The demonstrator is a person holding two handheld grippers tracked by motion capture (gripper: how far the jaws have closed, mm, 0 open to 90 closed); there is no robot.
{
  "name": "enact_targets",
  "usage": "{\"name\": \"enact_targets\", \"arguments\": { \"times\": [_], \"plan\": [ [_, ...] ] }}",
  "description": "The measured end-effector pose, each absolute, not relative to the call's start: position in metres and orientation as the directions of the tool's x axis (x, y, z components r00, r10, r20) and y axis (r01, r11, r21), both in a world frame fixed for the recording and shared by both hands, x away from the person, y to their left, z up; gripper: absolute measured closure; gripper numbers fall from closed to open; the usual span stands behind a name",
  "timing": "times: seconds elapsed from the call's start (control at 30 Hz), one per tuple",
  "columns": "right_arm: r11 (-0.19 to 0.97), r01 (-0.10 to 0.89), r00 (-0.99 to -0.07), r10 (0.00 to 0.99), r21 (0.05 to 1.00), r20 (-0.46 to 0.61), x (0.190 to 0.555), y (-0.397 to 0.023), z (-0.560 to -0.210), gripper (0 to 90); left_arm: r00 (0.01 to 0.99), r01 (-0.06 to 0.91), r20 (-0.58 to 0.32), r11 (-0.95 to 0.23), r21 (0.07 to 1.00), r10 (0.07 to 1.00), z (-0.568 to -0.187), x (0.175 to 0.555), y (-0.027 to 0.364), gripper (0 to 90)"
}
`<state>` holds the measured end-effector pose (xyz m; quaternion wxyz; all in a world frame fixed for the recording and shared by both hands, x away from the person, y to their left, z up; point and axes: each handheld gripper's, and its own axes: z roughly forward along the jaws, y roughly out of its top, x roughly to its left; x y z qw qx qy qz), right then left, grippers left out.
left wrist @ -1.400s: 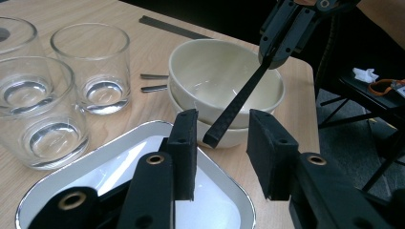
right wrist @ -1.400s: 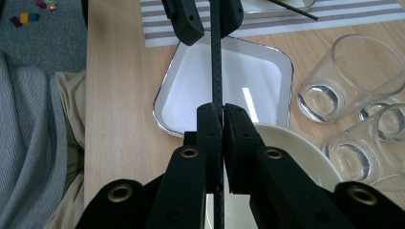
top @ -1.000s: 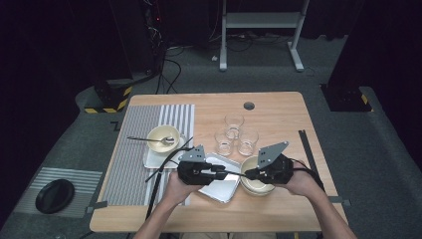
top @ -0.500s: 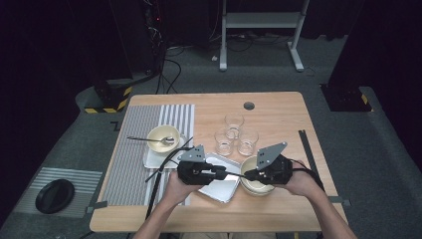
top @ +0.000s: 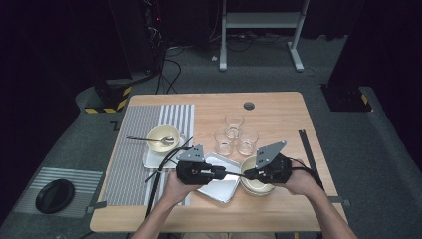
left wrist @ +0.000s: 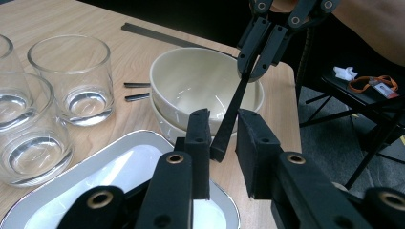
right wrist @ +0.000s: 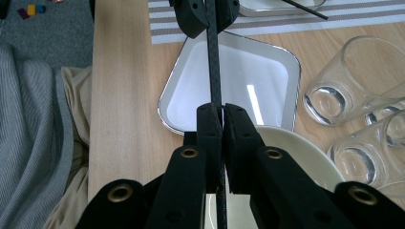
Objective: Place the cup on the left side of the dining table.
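- Your right gripper (right wrist: 217,117) has its fingers clamped on one end of a thin black strip (right wrist: 213,62), right over the rim of the stacked cream bowls (left wrist: 191,83).
- The strip runs level from that grip, above the white rectangular tray (right wrist: 267,67), to your left gripper (left wrist: 222,138).
- Your left gripper's fingers have just been closing, with the far end of the strip between them. In the left gripper view the strip's end lies against one finger (left wrist: 198,138), with a gap to the other, so they do not yet pinch it.
- In the high view, both grippers hover over the tabletop (top: 278,107): the left gripper (top: 219,173) at the tray's left side, the right gripper (top: 247,174) over the bowls just right of the tray.
- Three clear glasses (top: 234,134) stand just beyond the tray.
- A cream bowl with a spoon (top: 161,138) sits on a second tray left of the white tray, on the striped mat (top: 144,149).
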<state>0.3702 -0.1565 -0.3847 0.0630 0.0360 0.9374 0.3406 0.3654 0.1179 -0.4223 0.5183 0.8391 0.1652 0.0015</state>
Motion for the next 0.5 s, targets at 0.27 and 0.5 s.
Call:
{"name": "enact_targets", "arguments": {
  "times": [0.27,0.5],
  "plan": [
    [0.758,0.016,-0.988,0.113,0.652,-0.107,0.3716,-0.1579,-0.3834,85.3,0.950,0.265,-0.161,-0.414,0.871,0.269,-0.4198,0.3651,0.1176,77.7],
    [0.757,0.018,-0.988,0.116,0.654,-0.107,0.3725,-0.1587,-0.3828,84.8,0.955,0.257,-0.165,-0.410,0.875,0.248,-0.4182,0.3639,0.1185,81.0]
  ]
}}
